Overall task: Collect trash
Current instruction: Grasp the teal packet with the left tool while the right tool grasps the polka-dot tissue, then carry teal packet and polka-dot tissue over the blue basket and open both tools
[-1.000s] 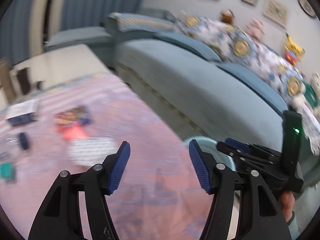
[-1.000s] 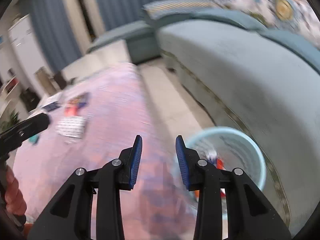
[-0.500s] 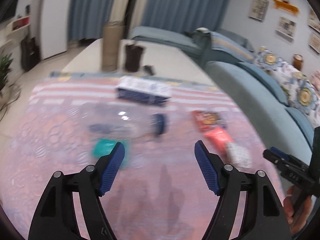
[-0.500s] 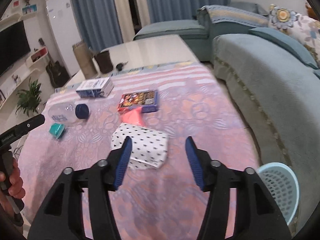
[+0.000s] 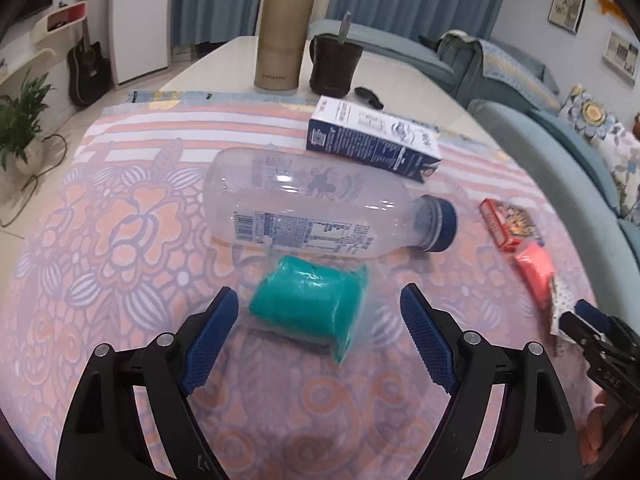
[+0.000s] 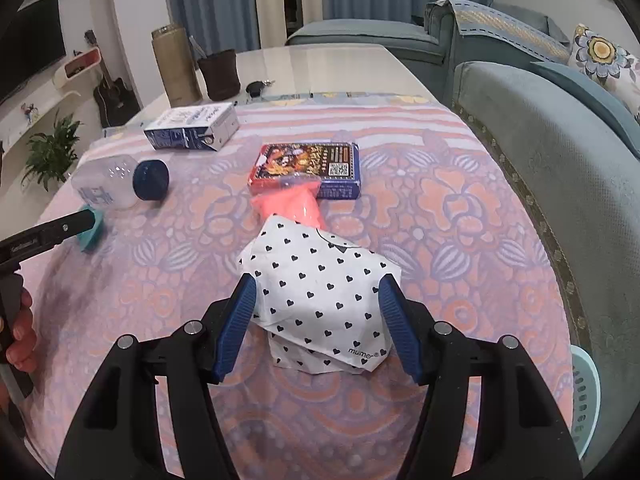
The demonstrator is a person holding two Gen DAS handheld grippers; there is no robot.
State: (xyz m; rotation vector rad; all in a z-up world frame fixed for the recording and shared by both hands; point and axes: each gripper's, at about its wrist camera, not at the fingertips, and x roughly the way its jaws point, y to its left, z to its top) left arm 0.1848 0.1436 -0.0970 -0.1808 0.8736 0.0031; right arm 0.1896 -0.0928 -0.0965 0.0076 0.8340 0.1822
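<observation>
A teal wrapped packet point(image 5: 308, 308) lies on the flowered tablecloth point(image 5: 120, 240) between the fingers of my left gripper point(image 5: 316, 292). Its jaws are opening and the pads stand apart from the packet. Just beyond lie a clear plastic bottle point(image 5: 312, 208) with a blue cap and a blue-and-white carton point(image 5: 372, 140). My right gripper point(image 6: 318, 280) is open, and its pads flank a white paper bag point(image 6: 320, 292) with black hearts. Behind that bag lie a pink packet point(image 6: 292, 204) and a red-and-blue box point(image 6: 308, 164). A light blue basket point(image 6: 584, 392) shows at the lower right, beside the table.
A tan flask point(image 5: 284, 32), a dark mug point(image 5: 334, 64) and a black key fob point(image 5: 370, 96) stand at the table's far end. A teal sofa point(image 6: 560, 160) runs along the right side. A plant point(image 5: 20, 124) and a guitar point(image 5: 88, 72) stand on the floor at left.
Both views swung from the sofa and basket over to the table and came down close to the trash. Both pairs of jaws widened; the teal packet and the heart bag now lie between them.
</observation>
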